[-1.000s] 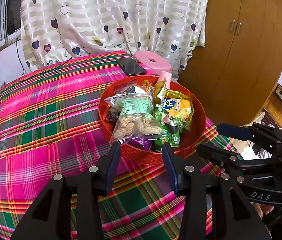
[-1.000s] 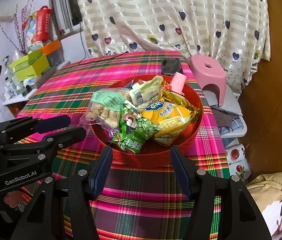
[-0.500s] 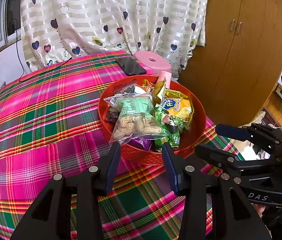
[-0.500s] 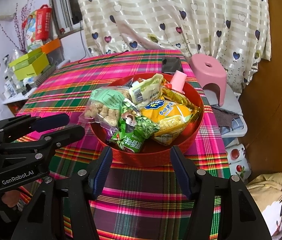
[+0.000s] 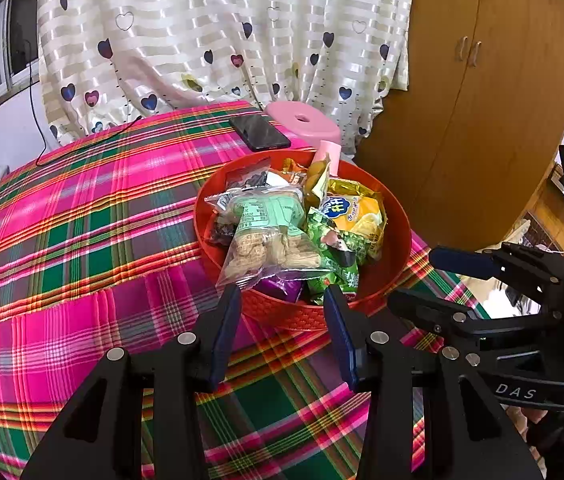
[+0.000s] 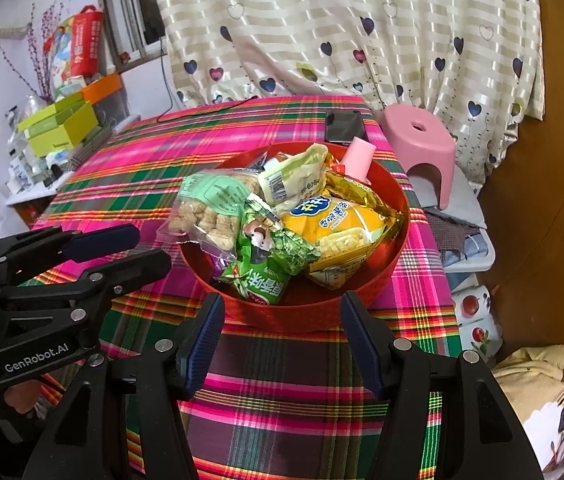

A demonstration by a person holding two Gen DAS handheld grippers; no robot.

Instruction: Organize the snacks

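A red round basket stands on the plaid tablecloth, heaped with snack packets. On top lie a clear bag of puffed bites with a pale green label, a green packet, a yellow chip bag and a pink tube. My left gripper hangs open just short of the basket's near rim, nothing between its fingers. My right gripper is open too, wider, at the near rim from the other side. Each gripper shows in the other's view.
A black phone lies on the cloth behind the basket. A pink stool stands beyond the table's far corner, with a wooden wardrobe to the right. Green boxes crowd a shelf at the left. A heart-print curtain hangs behind.
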